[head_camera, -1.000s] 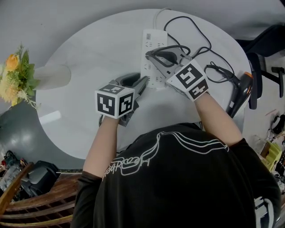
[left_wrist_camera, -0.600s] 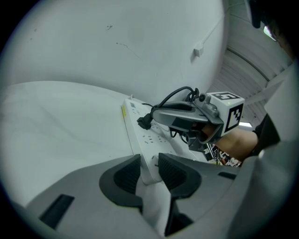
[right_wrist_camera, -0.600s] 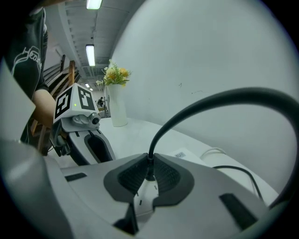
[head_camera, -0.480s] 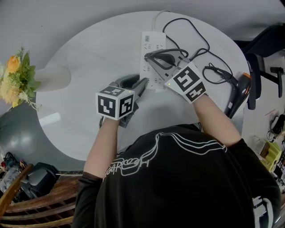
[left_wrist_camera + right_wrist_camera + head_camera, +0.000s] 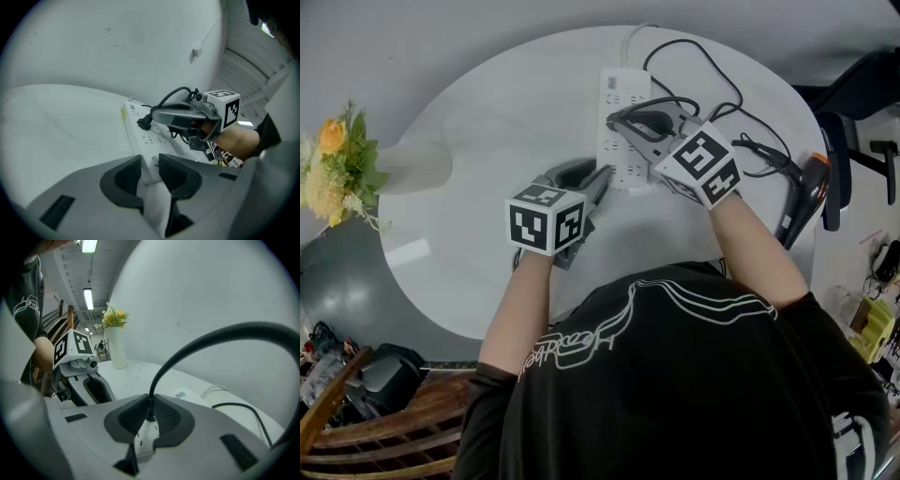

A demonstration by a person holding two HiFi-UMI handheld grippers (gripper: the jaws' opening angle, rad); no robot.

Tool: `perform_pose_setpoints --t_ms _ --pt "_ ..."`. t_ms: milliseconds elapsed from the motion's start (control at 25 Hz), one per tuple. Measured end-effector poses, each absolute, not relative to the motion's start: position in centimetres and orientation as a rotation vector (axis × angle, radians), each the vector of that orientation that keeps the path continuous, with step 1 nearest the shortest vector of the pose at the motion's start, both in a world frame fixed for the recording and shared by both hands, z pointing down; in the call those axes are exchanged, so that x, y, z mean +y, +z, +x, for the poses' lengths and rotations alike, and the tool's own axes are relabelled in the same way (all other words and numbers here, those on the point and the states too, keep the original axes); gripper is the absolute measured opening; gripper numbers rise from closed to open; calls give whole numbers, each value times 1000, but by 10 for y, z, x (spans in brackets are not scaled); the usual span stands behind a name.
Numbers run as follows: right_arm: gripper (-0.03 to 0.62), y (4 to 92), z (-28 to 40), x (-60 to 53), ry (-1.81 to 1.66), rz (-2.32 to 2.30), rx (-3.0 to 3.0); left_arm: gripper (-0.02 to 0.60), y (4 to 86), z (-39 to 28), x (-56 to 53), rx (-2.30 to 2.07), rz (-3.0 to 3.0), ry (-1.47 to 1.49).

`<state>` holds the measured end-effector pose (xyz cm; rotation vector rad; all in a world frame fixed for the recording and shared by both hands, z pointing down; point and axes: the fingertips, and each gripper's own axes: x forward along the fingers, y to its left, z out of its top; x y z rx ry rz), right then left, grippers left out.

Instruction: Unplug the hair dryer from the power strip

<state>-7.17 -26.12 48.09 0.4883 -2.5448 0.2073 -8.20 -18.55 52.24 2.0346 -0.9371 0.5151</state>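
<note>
Clamps the near end of the power strip (image 5: 623, 103) between the left gripper's (image 5: 149, 163) fingers and pinches the black plug (image 5: 144, 123) in the right gripper's (image 5: 150, 409) fingers. Appears to have finished only the grasping. Has yet to pull the plug, seemingly seated in its socket, away from the hair dryer (image 5: 802, 202) lying at the bench's (image 5: 506, 112) right edge.

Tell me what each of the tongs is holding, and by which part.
Left tongs: the white power strip, clamped at its near end. Right tongs: the hair dryer's black plug, pinched where the cord enters it.
</note>
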Motion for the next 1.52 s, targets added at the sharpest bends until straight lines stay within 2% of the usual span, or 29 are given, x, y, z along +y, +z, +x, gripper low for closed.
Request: perform_pose_setpoints --t_ms 320,680,1000,1320,1520 --pt "25 478 -76 -254 111 459 -2523 118 523 -82 -186 -935 2035 520" --pt "25 482 -71 -261 278 468 -2546 117 523 -82 -185 -944 2034 515" --pt "25 478 -76 -254 42 457 -2494 118 523 -82 -186 -940 2026 515" --pt "25 482 -69 -262 413 483 -2570 117 523 -82 -185 -941 2018 505" --pt "25 477 -72 -258 180 490 -2538 118 523 -82 -186 -942 2017 506"
